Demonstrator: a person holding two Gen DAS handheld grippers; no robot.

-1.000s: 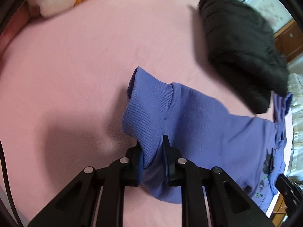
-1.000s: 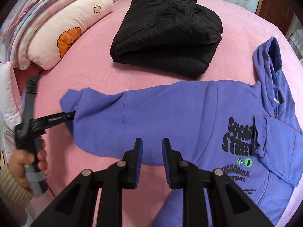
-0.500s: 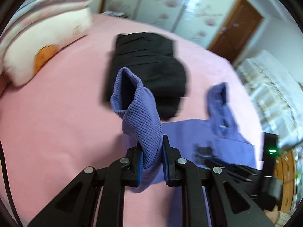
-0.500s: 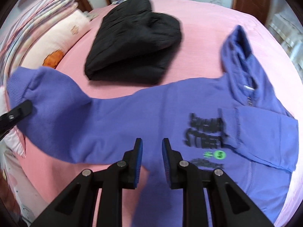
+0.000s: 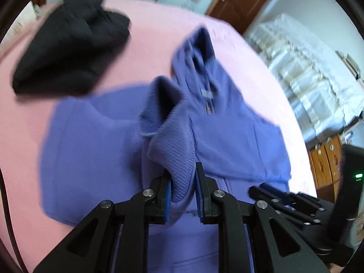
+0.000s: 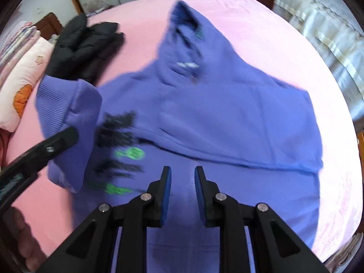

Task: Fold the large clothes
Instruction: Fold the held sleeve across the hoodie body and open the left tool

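Observation:
A purple hoodie (image 6: pixel 227 118) with black and green print lies front up on the pink bed (image 6: pixel 273 45), hood toward the far side. Its right sleeve is folded across the chest. My left gripper (image 5: pixel 183 182) is shut on the ribbed cuff (image 5: pixel 173 141) of the other sleeve and holds it raised over the hoodie's chest; the same cuff (image 6: pixel 61 104) and gripper (image 6: pixel 52 145) show at the left of the right wrist view. My right gripper (image 6: pixel 180 182) is slightly open and empty, low over the hoodie's lower front.
A folded black padded jacket (image 6: pixel 84 47) lies on the bed beyond the hoodie's left shoulder. A pink pillow (image 6: pixel 20 86) sits at the far left. A white lace-covered surface (image 5: pixel 307 68) and wooden cabinets (image 5: pixel 327 159) stand to the right of the bed.
My left gripper has carried the sleeve cuff from the bed's left side up and rightward over the hoodie's chest. My right gripper has shifted toward the hoodie's middle, still empty.

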